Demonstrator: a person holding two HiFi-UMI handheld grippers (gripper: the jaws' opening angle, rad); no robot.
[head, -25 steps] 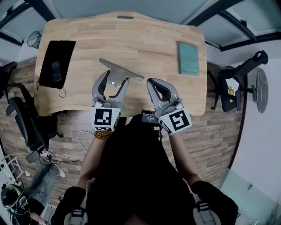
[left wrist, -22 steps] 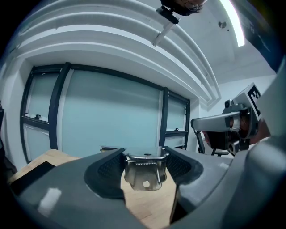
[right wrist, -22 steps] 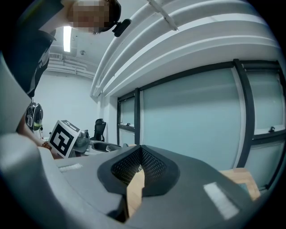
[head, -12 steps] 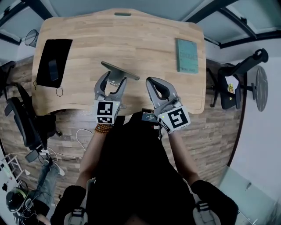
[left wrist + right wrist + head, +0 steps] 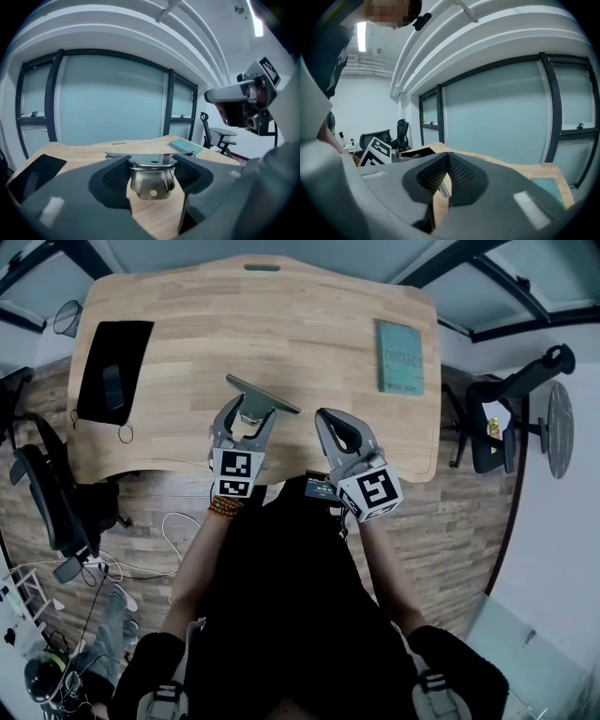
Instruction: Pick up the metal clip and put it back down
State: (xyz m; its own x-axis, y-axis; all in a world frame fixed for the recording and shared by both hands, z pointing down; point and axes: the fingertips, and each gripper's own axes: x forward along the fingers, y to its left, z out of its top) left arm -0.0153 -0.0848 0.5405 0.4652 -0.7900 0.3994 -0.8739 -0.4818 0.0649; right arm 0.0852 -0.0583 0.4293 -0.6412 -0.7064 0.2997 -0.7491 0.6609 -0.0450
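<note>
The metal clip [image 5: 261,395] has a long flat plate and a curved silver handle. It is at the near middle of the wooden table [image 5: 281,324]. My left gripper [image 5: 247,418] is shut on the clip's handle [image 5: 151,180], with a pad pressed against each side. The plate lies across the fingertips in the left gripper view. My right gripper [image 5: 328,418] hovers just right of the clip over the table's near edge. Its pads [image 5: 461,176] meet at the tips, shut, with nothing between them.
A green book [image 5: 400,356] lies at the table's right. A black pad [image 5: 114,371] with a small dark device lies at the left. Office chairs stand to the right [image 5: 506,418] and left [image 5: 47,493]. A mesh bin [image 5: 67,320] sits by the far left corner.
My left gripper has slid forward around the clip, and the clip's plate has shifted a little right and looks shorter. The right gripper has barely moved.
</note>
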